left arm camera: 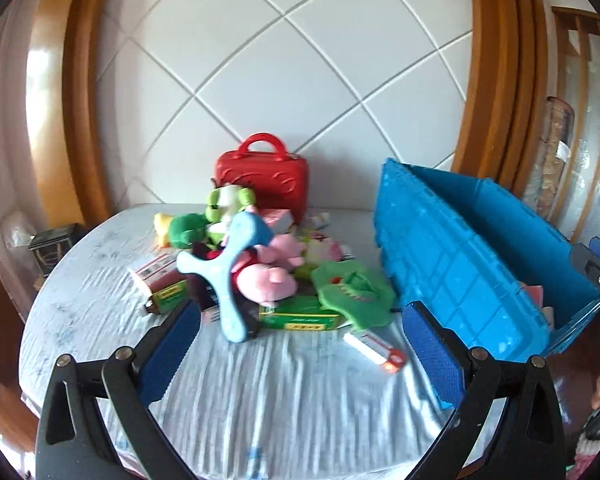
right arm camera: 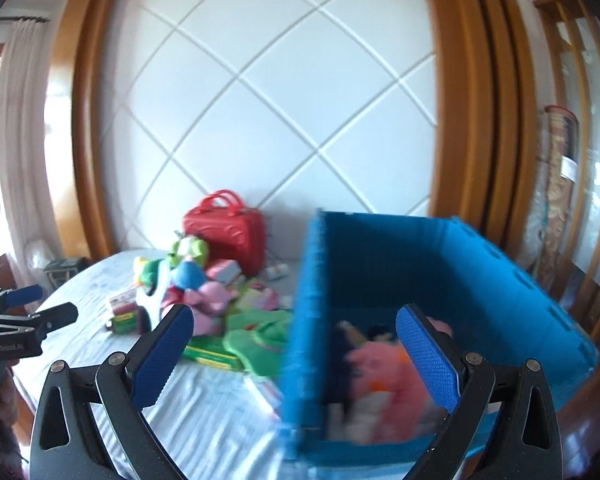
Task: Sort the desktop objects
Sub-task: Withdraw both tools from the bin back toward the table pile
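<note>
Both grippers, left [left arm camera: 300, 340] and right [right arm camera: 296, 344], released and empty; I risk toppling the toy pile [left arm camera: 256, 256] mid-table when reaching

Bed [left arm camera: 260, 400] with wrinkled white sheet. On it: blue crate [left arm camera: 460, 272] at right, red case [left arm camera: 264, 176] at the back, central heap of plush toys [left arm camera: 260, 264], green boxes [left arm camera: 300, 318], a white tube [left arm camera: 376, 348] lying apart.

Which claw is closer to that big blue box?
Right. The right claw hangs over the blue box; the left claw hangs beside it, facing the toy pile.
</note>
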A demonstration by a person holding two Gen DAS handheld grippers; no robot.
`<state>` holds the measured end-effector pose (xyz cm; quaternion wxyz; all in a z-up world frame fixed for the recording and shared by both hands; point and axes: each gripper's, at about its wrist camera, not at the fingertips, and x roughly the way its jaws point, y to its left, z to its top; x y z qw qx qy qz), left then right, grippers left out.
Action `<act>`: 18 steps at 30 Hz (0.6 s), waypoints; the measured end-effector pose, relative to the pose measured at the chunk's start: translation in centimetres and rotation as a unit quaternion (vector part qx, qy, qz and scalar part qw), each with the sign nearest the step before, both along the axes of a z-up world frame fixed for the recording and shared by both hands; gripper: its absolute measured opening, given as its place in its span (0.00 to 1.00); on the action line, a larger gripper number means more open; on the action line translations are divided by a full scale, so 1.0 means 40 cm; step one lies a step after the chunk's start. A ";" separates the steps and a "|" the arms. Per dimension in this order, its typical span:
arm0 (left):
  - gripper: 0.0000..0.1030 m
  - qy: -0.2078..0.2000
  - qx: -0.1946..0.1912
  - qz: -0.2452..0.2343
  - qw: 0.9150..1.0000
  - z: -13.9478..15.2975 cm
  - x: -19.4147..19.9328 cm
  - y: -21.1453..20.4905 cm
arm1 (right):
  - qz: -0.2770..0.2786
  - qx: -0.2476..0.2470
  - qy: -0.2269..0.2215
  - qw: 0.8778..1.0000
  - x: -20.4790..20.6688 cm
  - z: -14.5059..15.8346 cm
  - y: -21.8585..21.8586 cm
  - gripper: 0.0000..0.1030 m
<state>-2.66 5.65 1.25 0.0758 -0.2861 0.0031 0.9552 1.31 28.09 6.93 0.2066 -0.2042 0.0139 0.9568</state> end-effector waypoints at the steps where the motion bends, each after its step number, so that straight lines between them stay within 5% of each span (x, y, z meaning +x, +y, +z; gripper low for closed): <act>1: 1.00 -0.007 0.000 0.010 1.000 -0.011 -0.003 -0.051 | 0.007 -0.002 -0.006 1.000 -0.030 -0.013 -0.040 1.00; 8: 0.95 -0.054 0.009 0.050 0.997 -0.098 -0.037 -0.276 | 0.037 -0.034 -0.079 0.996 -0.191 -0.126 -0.192 1.00; 18: 0.95 -0.108 0.002 0.081 0.991 -0.200 -0.147 -0.359 | 0.036 -0.069 -0.144 0.987 -0.348 -0.279 -0.178 1.00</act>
